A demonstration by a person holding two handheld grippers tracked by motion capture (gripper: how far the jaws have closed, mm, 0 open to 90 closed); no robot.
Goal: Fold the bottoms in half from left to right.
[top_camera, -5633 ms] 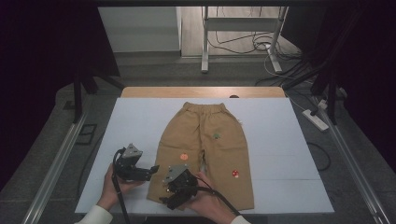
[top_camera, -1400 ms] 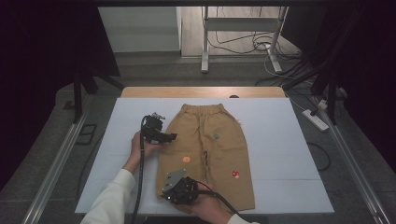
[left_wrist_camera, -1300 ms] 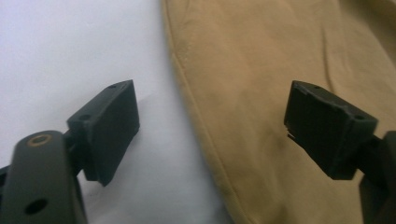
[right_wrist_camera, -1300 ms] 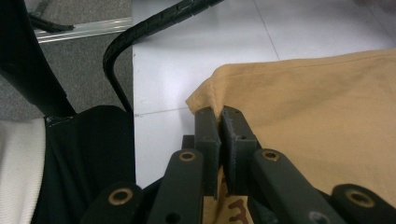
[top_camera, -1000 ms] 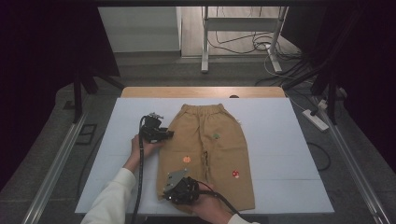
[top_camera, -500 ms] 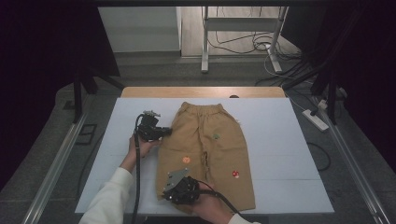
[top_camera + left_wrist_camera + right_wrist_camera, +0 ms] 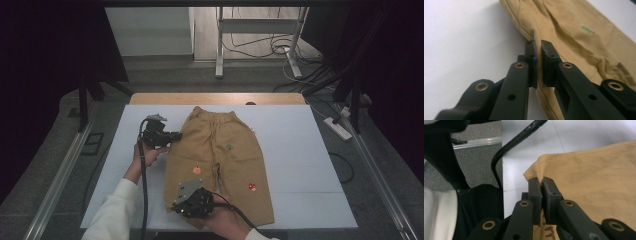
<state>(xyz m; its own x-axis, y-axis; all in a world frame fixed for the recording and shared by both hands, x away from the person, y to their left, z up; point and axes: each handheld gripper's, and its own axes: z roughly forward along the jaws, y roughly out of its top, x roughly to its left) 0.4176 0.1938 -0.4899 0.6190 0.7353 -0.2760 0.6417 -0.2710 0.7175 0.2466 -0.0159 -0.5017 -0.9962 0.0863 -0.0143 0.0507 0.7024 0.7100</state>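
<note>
The left gripper (image 7: 537, 47) has just been closing, and its two black jaws now stand pinched together on the side seam of the tan trousers (image 7: 220, 160), a fold of cloth caught between the pads. In the high view this gripper (image 7: 175, 136) sits at the garment's left edge, a little below the waistband, with the person's left hand (image 7: 146, 152) behind it and a white sleeve (image 7: 112, 210) running back to the bottom of the frame. The right gripper (image 7: 541, 182) is likewise clamped — its jaws squeeze the hem corner of the near trouser leg, the fabric creased where they bite. From above, that gripper (image 7: 182, 209) lies at the lower left corner of the trousers, near the table's front edge, with its cable (image 7: 240, 212) trailing toward the person.

The two grips look chosen on purpose: both sit on the same long edge of the garment, one high and one low, which is the hold someone would take to lift that side and fold it across onto the other half. That is a judgement from the placement, not something visible yet.

The trousers lie flat and spread on the white table top (image 7: 310, 165), waistband away from the person, legs toward them, roughly centred — with small coloured patches (image 7: 197, 170) showing on the front.
</note>
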